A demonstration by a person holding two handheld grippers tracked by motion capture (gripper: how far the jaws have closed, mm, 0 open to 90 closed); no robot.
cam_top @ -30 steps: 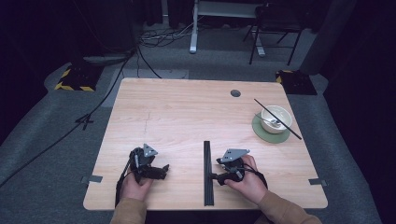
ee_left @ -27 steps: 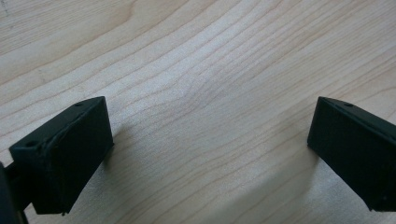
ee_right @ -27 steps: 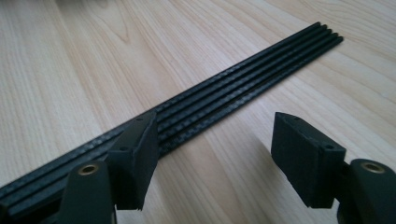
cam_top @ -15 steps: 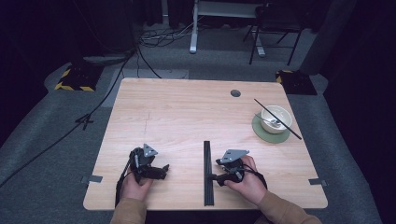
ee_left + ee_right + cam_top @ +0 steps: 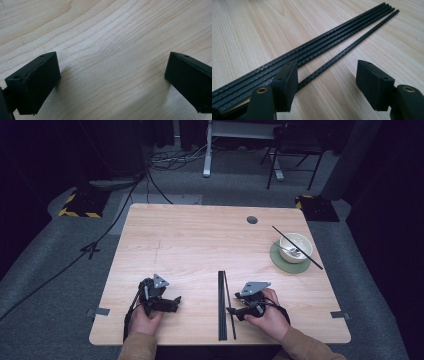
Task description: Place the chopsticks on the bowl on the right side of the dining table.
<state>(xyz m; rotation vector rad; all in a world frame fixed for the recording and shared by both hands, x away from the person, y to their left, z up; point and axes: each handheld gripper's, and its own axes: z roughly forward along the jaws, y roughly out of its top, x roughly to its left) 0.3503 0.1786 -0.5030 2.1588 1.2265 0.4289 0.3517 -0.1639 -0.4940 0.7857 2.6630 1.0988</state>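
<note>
Table [image 5: 200,240]: pale wood top, bare over most of its surface.

Bowl [image 5: 296,247]: white, stood on a green saucer [image 5: 278,261] near the far right edge; a spoon lay inside, and one black rod [image 5: 315,262] rested across the rim. Well apart from both grippers.

Bundle of rods [image 5: 319,47]: four thin black rods lying side by side, touching, running away from the person at the table's near middle.

Single rod [image 5: 352,45]: lay just beside the bundle on its right, slightly splayed from it and separated by a narrow strip of wood.

Right gripper [image 5: 239,310]: held low at the near end of the rods, jaws apart; in the right gripper view the single rod passed between them, close by the left jaw, ungripped.

Left gripper [image 5: 170,304]: rested over bare wood, well to the left of the rods, jaws wide apart and holding nothing.

Step judged in hand: picking up the single rod, approach stage. Next move appeared to call for centring the jaws on that rod alone, lowering to the wood, and closing without catching the bundle.
</note>
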